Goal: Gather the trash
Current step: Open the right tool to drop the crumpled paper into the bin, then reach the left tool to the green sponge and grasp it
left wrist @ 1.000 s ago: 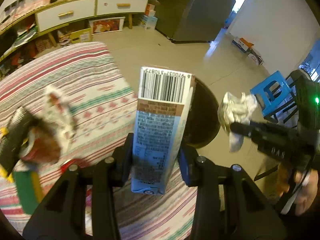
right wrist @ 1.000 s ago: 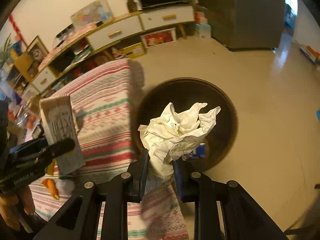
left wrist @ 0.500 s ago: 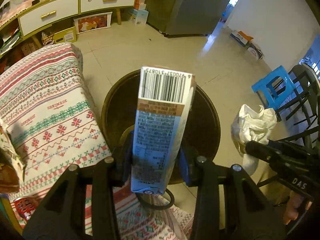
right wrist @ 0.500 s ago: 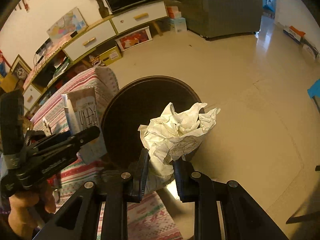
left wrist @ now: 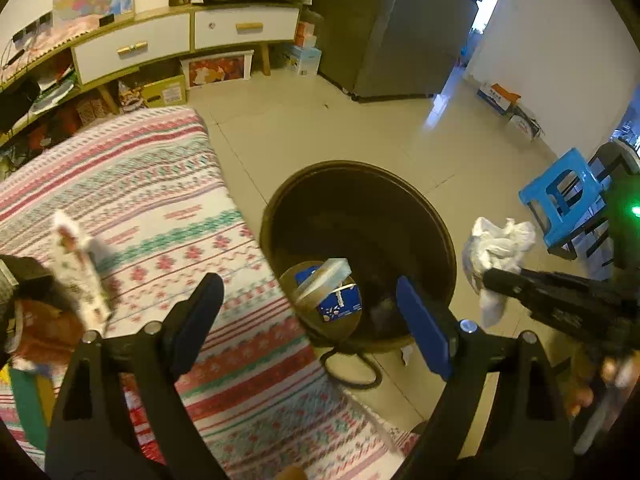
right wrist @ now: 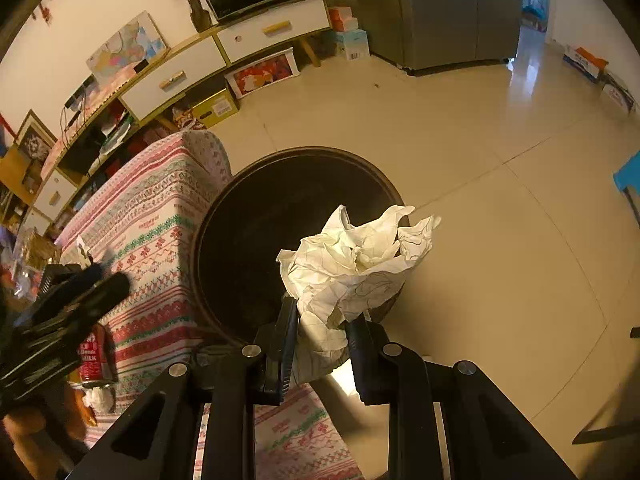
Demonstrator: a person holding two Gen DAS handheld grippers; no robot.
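Note:
A dark round trash bin (left wrist: 436, 236) stands on the floor beside the table; it also shows in the right wrist view (right wrist: 224, 216). A blue and white carton (left wrist: 330, 290) lies at its bottom. My left gripper (left wrist: 308, 308) is open and empty above the bin's near rim. My right gripper (right wrist: 322, 328) is shut on a crumpled white paper (right wrist: 356, 260) and holds it over the bin's near right rim. The paper (left wrist: 498, 246) and the right gripper (left wrist: 560, 304) show at the right of the left wrist view.
A table with a striped patterned cloth (left wrist: 160, 216) lies left of the bin, with a white wrapper (left wrist: 78, 272), a red can (right wrist: 94, 356) and other litter at its left end. A blue stool (left wrist: 568, 196) stands at the right. A TV cabinet (left wrist: 180, 40) is behind.
My left gripper has opened and the carton it held has dropped into the bin. My right gripper still holds the paper and has stayed near the bin's rim.

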